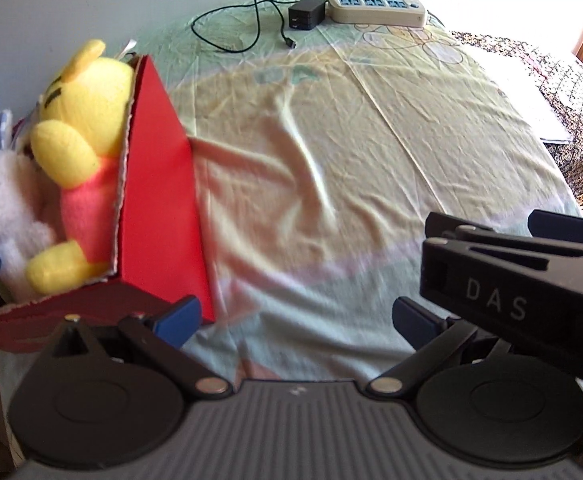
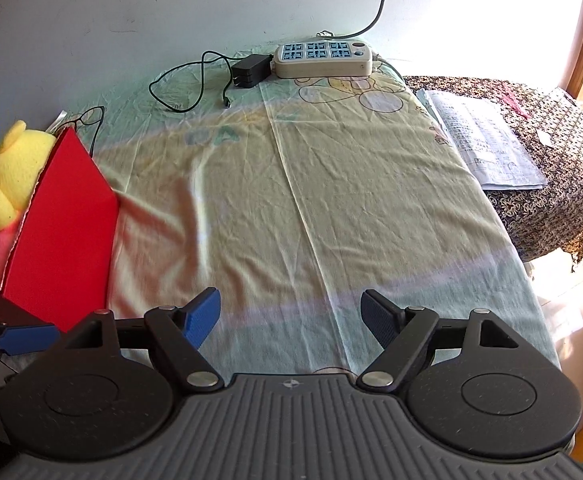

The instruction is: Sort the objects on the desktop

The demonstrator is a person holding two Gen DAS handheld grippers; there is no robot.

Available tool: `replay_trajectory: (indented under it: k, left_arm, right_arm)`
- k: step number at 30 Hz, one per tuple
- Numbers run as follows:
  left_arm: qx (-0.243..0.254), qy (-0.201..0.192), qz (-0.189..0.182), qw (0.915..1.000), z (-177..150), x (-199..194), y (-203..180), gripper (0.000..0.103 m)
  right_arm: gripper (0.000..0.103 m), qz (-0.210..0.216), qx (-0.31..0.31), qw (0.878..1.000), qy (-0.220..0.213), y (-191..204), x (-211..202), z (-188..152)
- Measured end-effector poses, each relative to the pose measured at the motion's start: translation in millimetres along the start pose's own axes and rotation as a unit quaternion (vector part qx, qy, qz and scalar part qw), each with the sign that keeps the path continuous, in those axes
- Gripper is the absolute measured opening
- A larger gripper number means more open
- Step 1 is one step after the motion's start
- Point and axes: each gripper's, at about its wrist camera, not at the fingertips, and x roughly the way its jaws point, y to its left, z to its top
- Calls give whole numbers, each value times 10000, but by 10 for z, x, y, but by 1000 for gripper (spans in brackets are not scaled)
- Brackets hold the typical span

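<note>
while both tongs, left (image 1: 295, 318) and right (image 2: 290, 316), gape released, the yellow plush (image 1: 79, 152) sits in the red box (image 1: 159, 200).

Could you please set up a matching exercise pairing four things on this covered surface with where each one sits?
Things:
1. yellow plush bear
2. power strip
3. black adapter
4. printed papers

Places:
a. against the far wall, just left of the power strip
b. on the dark patterned cloth at the right
c. inside the red box at the left
d. at the far edge, with a grey cable rising from it

Pairs: 1-c, 2-d, 3-a, 4-b
</note>
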Motion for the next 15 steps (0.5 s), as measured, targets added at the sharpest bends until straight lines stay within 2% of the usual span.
replay_trajectory:
  k: [9, 13, 15]
  left_arm:
    - [-189, -227, 86, 9995, 87, -183, 170, 101]
    - [-358, -246, -231, 9988, 74, -303, 297, 101]
    - [-331, -345, -273, 9985, 52, -394, 323, 101]
  right_arm:
    - [80, 141, -153, 9995, -232, 103, -124, 134]
    - [80, 195, -259, 9989, -325, 220, -231, 166]
    - [80, 207, -315, 9986, -382, 289, -307, 187]
